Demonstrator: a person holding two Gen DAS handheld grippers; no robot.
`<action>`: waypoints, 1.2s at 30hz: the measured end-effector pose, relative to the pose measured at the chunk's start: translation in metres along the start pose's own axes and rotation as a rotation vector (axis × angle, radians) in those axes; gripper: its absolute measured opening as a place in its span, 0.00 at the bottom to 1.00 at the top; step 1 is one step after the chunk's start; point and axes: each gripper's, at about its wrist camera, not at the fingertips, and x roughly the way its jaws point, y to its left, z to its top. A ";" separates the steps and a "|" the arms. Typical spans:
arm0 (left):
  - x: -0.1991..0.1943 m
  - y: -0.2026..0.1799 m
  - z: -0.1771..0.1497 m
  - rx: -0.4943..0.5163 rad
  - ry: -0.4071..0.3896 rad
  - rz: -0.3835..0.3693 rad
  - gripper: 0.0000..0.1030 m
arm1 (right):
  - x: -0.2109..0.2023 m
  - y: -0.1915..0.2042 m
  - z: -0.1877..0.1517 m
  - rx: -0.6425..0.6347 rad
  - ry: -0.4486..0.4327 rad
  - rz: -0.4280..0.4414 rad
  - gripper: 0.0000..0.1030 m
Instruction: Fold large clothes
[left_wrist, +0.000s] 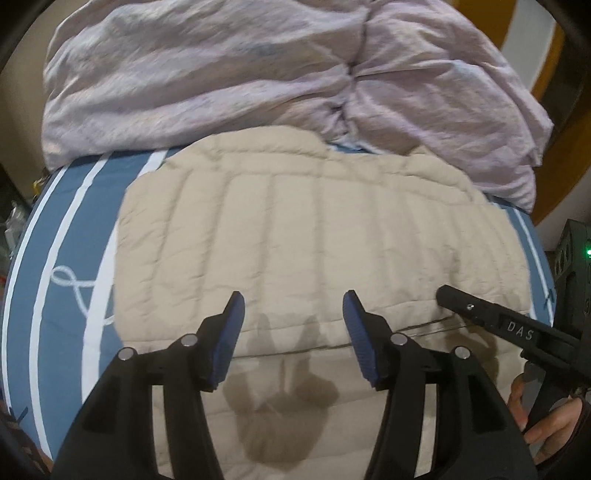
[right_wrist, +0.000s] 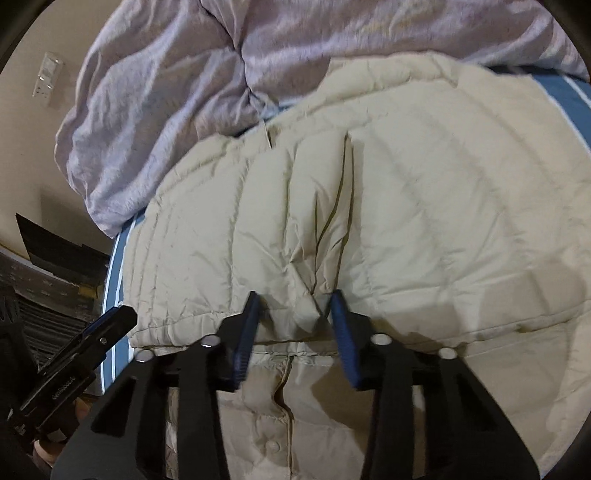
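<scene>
Each gripper (left_wrist: 293, 306) has black plastic arms, blue ribbed pads (left_wrist: 231, 339), silver pivot screws; one arm appears lettered "DAS".

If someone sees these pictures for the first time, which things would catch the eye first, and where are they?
First, the beige quilted puffer jacket spread across the blue bedsheet with white stripes, filling the middle of both views. Behind it, at the far side, lies a crumpled lilac duvet. In front, the right tongs have a bunched fold of the jacket between their blue pads, while the left tongs stand open over the jacket.

Dim warm light, soft motion blur, fisheye-bent edges, gripper shadows.
</scene>
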 end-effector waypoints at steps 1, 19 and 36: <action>0.001 0.003 -0.002 -0.004 0.003 0.007 0.55 | 0.001 0.000 -0.001 0.000 -0.001 0.003 0.23; 0.052 0.055 -0.018 -0.084 0.098 0.112 0.57 | 0.010 -0.009 -0.016 -0.005 -0.051 -0.186 0.06; -0.019 0.103 -0.069 -0.156 0.012 0.003 0.64 | -0.084 -0.031 -0.054 -0.015 -0.164 -0.155 0.72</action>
